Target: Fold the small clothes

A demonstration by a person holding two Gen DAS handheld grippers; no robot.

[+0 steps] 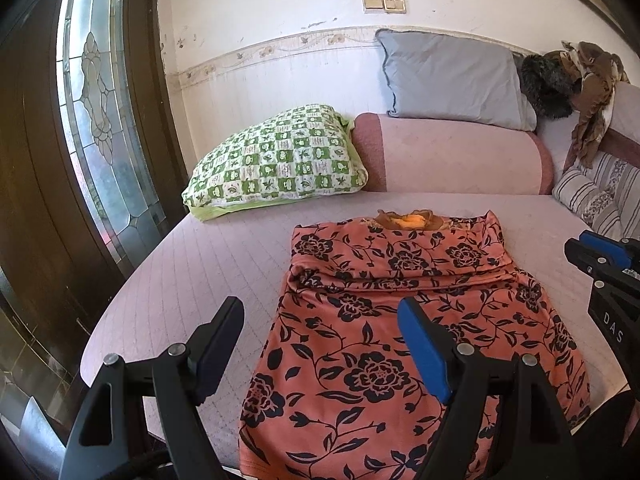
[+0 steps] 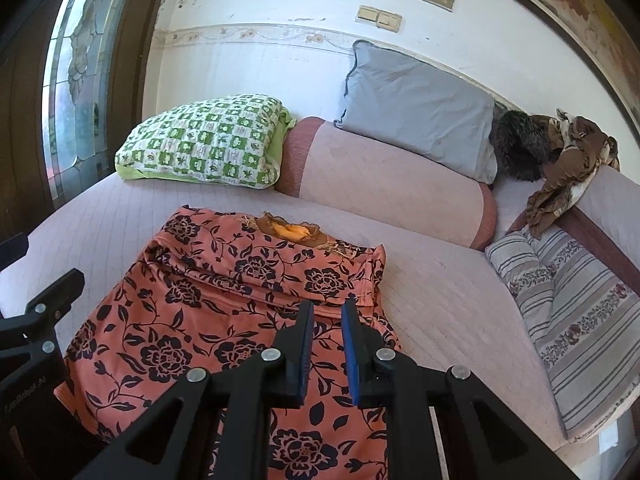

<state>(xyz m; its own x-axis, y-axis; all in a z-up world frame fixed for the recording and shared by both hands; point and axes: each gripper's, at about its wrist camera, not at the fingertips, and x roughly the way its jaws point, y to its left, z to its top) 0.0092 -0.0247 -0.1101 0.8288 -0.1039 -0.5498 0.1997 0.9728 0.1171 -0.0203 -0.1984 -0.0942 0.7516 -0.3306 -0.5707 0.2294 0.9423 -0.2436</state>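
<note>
Orange floral garment (image 1: 400,340) lies, apparently part-folded, on bed (image 1: 200,280).

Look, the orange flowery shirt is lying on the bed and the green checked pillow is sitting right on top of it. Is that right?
Not quite. The shirt does lie on the bed, but the green checked pillow is not on it. It sits apart, farther back on the bed beside the pink bolster. The left wrist view shows the bare stretch of bed between pillow and shirt.
</note>
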